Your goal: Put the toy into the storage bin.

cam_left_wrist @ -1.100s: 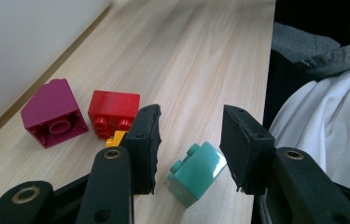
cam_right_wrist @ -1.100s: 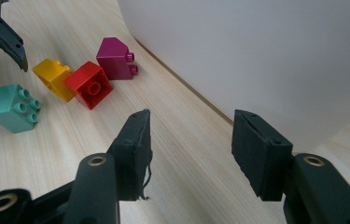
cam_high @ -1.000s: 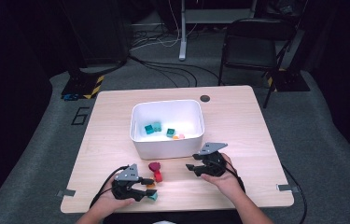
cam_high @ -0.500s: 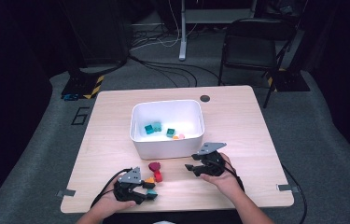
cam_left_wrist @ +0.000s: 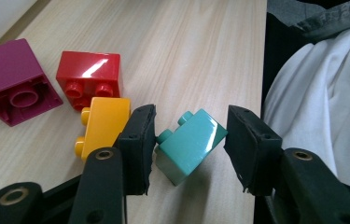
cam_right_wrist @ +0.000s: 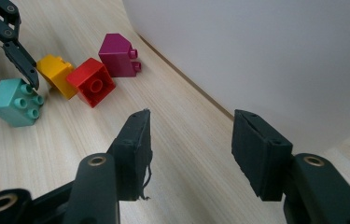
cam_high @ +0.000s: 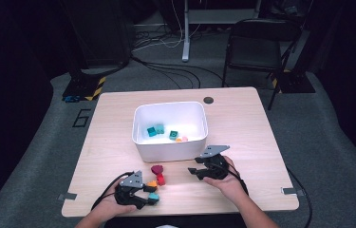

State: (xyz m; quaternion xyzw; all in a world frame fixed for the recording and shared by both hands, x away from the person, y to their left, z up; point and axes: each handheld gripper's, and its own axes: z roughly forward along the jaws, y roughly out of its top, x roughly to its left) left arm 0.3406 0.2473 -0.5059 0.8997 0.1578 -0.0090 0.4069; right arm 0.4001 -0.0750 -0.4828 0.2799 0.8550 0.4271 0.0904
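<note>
Teal brick sits between my left gripper's jaws at the desk's near edge, not yet clamped.

The jaws have just been opening: the brick lies tilted in the gap, its studs touching one pad, the other pad just clear of it, so I hold nothing on that side. The yellow brick lies right against the outside of the left jaw, with the red brick and purple brick beyond it towards the white bin. My right gripper hangs empty and wide beside the bin wall. I judge the risks to be these: closing on the tilted brick could twist it out or knock the yellow one, and a nudge could tip it off the near edge.
</note>
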